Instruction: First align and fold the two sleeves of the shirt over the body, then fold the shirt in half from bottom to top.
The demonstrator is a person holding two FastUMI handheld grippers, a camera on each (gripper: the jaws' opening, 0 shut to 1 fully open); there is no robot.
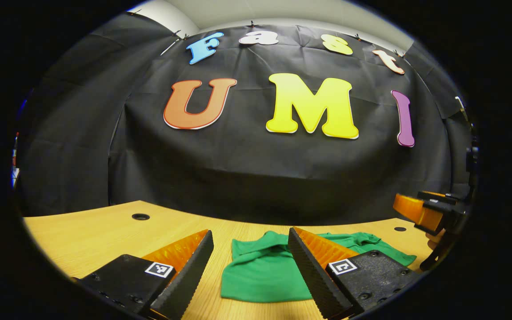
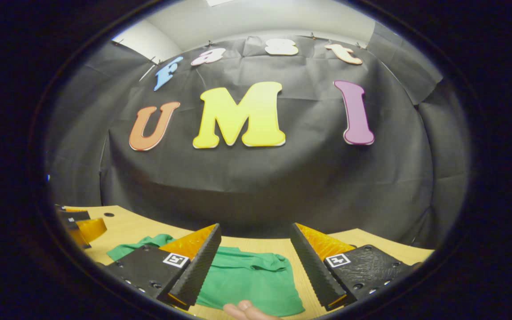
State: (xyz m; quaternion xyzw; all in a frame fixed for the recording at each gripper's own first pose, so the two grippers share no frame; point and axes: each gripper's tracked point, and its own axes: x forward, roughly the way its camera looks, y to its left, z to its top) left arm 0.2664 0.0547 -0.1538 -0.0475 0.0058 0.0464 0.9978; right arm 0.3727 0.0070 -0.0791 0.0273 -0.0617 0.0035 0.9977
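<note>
A green shirt point(image 1: 262, 273) lies folded into a compact shape on the wooden table point(image 1: 100, 235), its collar toward the booth's wall. My left gripper point(image 1: 251, 242) hovers open above the table, the shirt showing between its fingers with nothing gripped. In the right gripper view the same shirt point(image 2: 249, 280) lies below my right gripper point(image 2: 255, 238), which also stands open and holds nothing. The right gripper point(image 1: 429, 213) shows at the right edge of the left gripper view, and the left gripper point(image 2: 80, 226) at the left edge of the right gripper view.
Black cloth walls close the back and sides of the table. Two round holes point(image 1: 140, 217) point(image 1: 400, 229) sit in the tabletop near its far edge. A person's fingertips point(image 2: 247, 310) show at the bottom of the right gripper view, by the shirt's near edge.
</note>
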